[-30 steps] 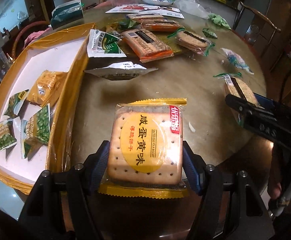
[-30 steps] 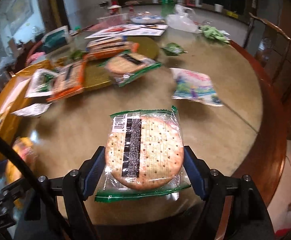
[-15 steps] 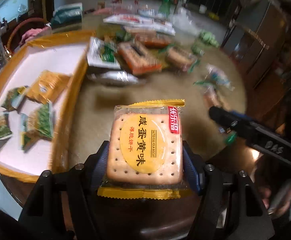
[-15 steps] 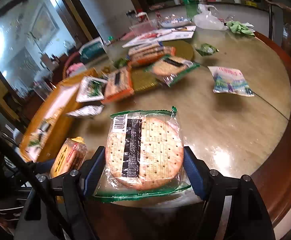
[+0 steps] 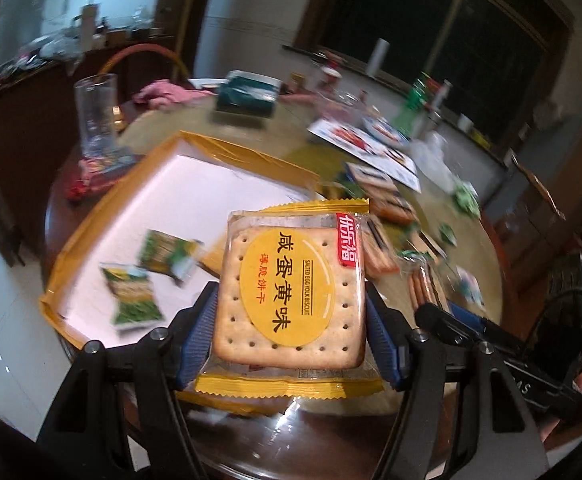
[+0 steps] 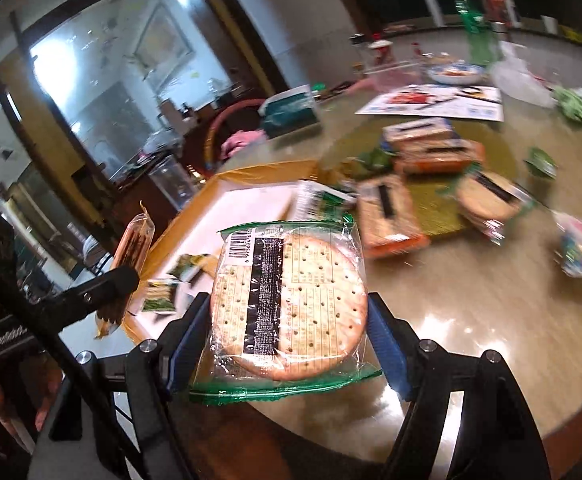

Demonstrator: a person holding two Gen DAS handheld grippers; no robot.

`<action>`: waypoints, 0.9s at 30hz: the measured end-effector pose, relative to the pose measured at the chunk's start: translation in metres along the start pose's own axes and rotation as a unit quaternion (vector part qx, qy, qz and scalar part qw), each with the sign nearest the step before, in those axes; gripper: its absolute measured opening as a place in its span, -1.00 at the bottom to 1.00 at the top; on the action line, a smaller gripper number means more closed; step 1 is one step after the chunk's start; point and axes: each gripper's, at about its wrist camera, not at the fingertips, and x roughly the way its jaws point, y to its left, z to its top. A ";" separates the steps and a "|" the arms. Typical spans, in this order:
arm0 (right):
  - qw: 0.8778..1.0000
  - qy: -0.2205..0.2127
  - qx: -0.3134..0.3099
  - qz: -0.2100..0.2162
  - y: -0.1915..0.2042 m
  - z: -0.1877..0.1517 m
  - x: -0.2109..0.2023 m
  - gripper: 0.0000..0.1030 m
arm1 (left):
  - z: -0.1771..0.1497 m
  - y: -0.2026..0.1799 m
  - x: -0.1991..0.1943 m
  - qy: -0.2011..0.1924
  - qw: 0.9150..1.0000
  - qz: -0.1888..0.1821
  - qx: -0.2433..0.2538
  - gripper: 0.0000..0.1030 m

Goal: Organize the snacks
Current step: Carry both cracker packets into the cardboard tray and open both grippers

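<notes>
Over the tray: carrying step, both packets lifted.
Left claw [image 5: 291, 334]: gripping salted egg yolk biscuit packet [image 5: 293, 294].
Right claw [image 6: 289, 334]: gripping round cracker packet [image 6: 287, 304].
Next: lower into yellow-rimmed tray [image 5: 195, 184], release.

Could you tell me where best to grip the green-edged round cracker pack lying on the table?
Grip the green-edged round cracker pack across its flat sides from above, jaws spanning the disc; it lies flat, and its crimped ends are flimsy. The right gripper holds its twin that way.
</notes>
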 end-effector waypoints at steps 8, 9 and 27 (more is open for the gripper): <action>0.999 0.019 -0.009 0.027 0.029 0.039 0.051 0.47 | 0.039 0.057 0.028 -0.016 0.998 0.037 -0.045 0.35; 0.999 0.023 -0.009 0.030 0.031 0.042 0.058 0.47 | 0.045 0.064 0.036 -0.015 0.998 0.040 -0.048 0.35; 0.994 0.061 -0.069 -0.061 0.062 0.067 0.170 0.47 | 0.088 0.103 0.145 0.094 0.988 0.103 -0.058 0.35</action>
